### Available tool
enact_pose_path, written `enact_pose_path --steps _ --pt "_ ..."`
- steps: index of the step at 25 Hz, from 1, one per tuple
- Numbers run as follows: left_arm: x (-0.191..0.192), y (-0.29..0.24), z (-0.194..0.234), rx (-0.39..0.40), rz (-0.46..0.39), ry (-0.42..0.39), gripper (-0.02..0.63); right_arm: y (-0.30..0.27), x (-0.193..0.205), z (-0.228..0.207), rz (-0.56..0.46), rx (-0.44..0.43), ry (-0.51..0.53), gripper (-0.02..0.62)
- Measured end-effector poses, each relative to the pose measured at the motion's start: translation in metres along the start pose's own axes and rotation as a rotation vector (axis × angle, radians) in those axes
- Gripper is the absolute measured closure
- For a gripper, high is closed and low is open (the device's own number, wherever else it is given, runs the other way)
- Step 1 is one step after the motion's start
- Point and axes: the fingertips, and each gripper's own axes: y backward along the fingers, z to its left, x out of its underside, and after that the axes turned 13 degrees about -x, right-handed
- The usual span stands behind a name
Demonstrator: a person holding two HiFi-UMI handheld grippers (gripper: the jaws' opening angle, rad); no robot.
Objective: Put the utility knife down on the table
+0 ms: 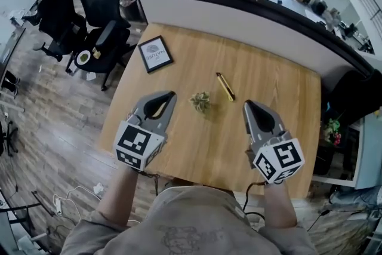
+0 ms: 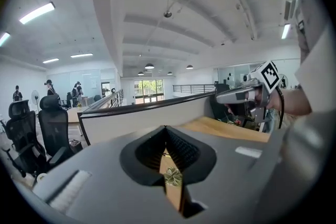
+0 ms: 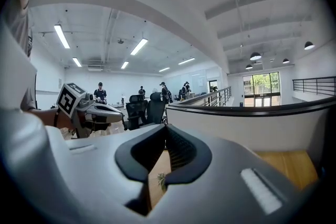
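Two hand-held tongs over a wooden table [image 1: 271, 71]: the left gripper [image 1: 169, 96] and the right gripper [image 1: 248, 106] both have their jaws pressed together, gripping nothing. The yellow utility knife [image 1: 225, 86] lies flat on the tabletop, clear of both and nearer the right one, just beyond a small potted plant [image 1: 200, 101]. A framed card [image 1: 155, 54] rests far left.

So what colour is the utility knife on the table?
The utility knife is yellow; the head view shows it best.
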Motion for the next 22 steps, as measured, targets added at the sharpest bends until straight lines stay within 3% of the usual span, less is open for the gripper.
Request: enact_pose_path --steps 3,8,22 --pt "-0.002 0.017 -0.011 0.008 -0.026 -0.011 0.604 0.009 0.008 0.024 0.002 -0.032 -0.043 0.584" --pt "0.008 0.033 -0.016 0.007 -0.045 0.060 0.604 0.010 0.033 0.055 0.026 -0.079 -0.111 0.584" --pt "0.002 0.032 -0.018 0.012 -0.042 0.012 0.604 0.016 0.023 0.041 0.024 -0.032 -0.050 0.584"
